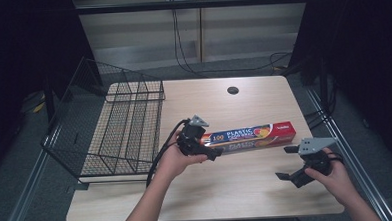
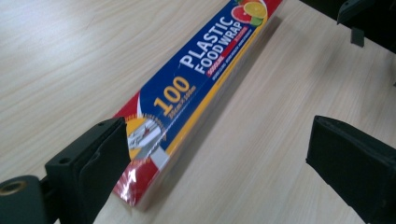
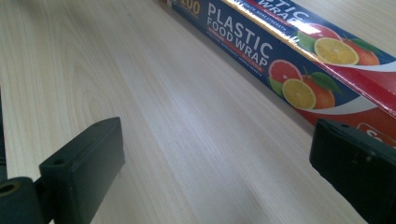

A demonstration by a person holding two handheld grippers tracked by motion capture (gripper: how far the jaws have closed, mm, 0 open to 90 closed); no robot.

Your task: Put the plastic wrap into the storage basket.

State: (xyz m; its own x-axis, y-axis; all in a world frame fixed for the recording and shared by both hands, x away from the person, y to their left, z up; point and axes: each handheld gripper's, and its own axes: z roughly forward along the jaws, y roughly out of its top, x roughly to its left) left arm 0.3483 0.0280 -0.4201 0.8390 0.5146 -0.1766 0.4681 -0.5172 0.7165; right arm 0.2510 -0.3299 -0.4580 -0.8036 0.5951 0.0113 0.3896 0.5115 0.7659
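Evidently lining up a grab, the left tongs (image 1: 211, 149) gape wide around the near end of the long red-and-blue cardboard plastic-wrap box (image 1: 252, 136) lying flat on the pale wooden tabletop (image 1: 237, 189), while the right tongs (image 1: 286, 162) wait open, empty, nearby.

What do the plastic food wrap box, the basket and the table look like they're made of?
Plastic food wrap box: apparently printed cardboard with a glossy finish, judging by its sharp folded edges and shiny glare.
Wire basket: thin dark wire, likely coated metal, shown by its open grid mesh.
Table: pale wood-grain top, possibly laminate; fine straight grain lines with a soft sheen.
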